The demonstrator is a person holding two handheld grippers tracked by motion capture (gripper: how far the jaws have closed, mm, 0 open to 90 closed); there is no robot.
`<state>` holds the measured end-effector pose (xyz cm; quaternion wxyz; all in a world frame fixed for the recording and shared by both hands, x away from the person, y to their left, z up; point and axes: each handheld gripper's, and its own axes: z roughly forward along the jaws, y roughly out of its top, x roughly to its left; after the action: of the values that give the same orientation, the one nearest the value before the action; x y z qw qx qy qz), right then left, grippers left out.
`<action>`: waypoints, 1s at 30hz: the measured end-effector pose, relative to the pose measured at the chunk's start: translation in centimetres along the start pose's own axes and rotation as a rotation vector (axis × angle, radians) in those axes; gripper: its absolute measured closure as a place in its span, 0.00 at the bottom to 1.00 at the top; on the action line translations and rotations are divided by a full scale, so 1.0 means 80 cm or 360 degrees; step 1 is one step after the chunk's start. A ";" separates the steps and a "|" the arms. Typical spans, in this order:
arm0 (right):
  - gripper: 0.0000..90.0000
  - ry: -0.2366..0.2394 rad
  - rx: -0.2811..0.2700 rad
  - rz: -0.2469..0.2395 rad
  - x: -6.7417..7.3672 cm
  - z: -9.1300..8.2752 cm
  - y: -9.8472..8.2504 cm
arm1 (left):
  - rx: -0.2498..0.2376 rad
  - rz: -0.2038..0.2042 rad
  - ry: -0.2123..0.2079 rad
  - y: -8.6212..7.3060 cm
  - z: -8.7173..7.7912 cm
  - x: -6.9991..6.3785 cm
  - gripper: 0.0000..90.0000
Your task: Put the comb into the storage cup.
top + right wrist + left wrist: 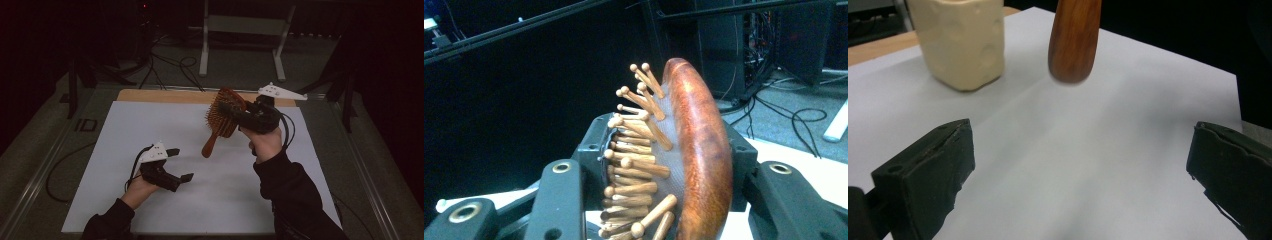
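the right claw (239,114) is pinching the head of a wooden paddle hairbrush (220,120), holding it in the air above the far half of the white sheet (150,125) on the desk (150,95), handle hanging down toward the person's left. in the right gripper view the jaws press the brush across its bristle pad and its rounded back. the left claw (180,164) rests low near the sheet, spread wide with nothing between the jaws; its own view looks at the brush handle tip (1074,40) and a cream-coloured lumpy block (963,42) standing on the sheet.

the risk i see: the brush is gripped on springy bristles and a curved, polished back, so it could pivot or slide out, the long handle acting as a lever. a swinging handle could also strike the cream-coloured lumpy block.
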<state>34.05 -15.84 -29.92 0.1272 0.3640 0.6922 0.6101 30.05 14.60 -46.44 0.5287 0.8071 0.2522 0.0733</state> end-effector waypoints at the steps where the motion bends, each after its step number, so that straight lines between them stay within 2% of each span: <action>1: 0.57 -0.0001 0.0003 -0.0006 0.000 0.001 0.002 | -0.0001 -0.0007 -0.0004 -0.002 -0.002 0.001 0.00; 7: 0.57 -0.0014 0.0000 -0.0047 -0.001 0.006 0.017 | 0.0042 -0.0010 -0.0013 -0.016 -0.018 0.002 0.00; 14: 0.57 -0.0016 -0.0024 -0.0092 -0.004 0.007 0.035 | 0.0046 -0.0020 0.0064 -0.038 -0.045 0.006 0.00; 24: 0.57 -0.0066 -0.0063 -0.0129 -0.022 0.005 0.065 | -0.0039 -0.0042 0.0222 -0.073 -0.077 0.009 0.00; 30: 0.57 -0.0106 -0.0080 -0.0159 -0.032 0.014 0.080 | -0.0062 -0.0087 0.0260 -0.088 -0.087 0.009 0.00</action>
<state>38.78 -16.71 -24.86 0.1896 0.3457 0.6893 0.6077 25.69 22.81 -49.82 0.5239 0.7808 0.3148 0.1293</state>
